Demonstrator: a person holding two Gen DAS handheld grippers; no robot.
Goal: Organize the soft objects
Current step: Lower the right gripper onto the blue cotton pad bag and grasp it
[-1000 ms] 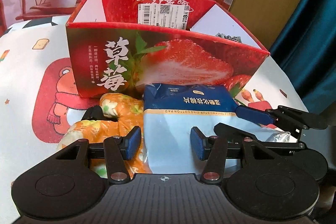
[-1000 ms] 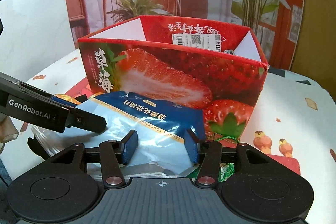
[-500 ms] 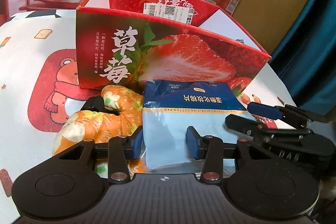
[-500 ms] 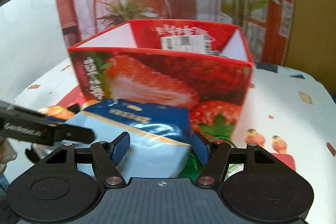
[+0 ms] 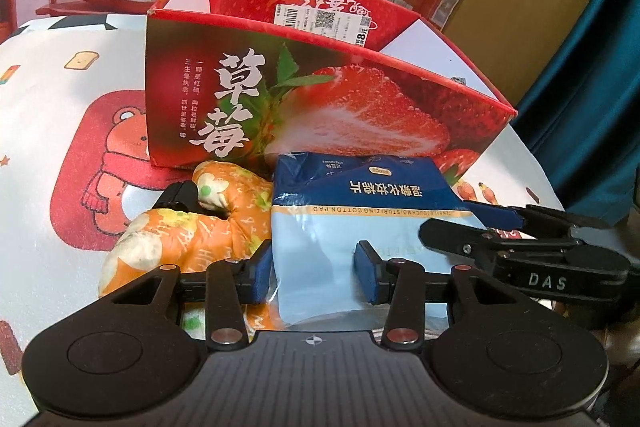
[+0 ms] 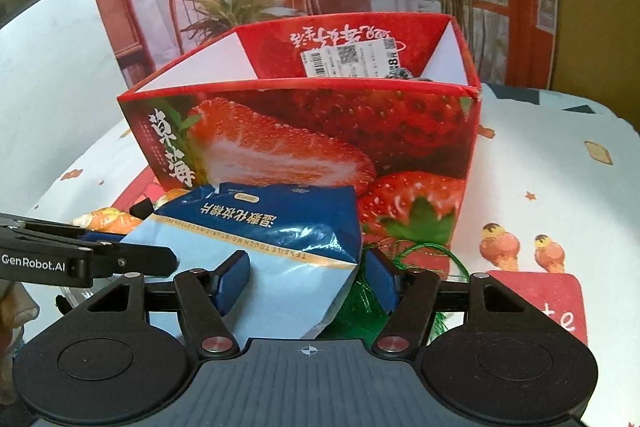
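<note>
Between the left gripper's (image 5: 316,273) fingers sits the near edge of a blue cotton pad pack (image 5: 360,227), printed "TENSILE TOUCH MOISTURIZING COTTON PAD"; both pads appear to pinch it. The right gripper (image 6: 308,277) has its fingers spread to either side of the same pack, and I cannot tell whether they touch it. An orange flowered cloth (image 5: 192,235) lies just left, touching the pack. Green tinsel (image 6: 404,267) lies by the right finger. Behind stands a red strawberry box (image 5: 320,99) with a barcode label, on the cartoon-print tabletop (image 5: 60,147). "GenRobot.AI" and "DAS" mark the grippers.
</note>
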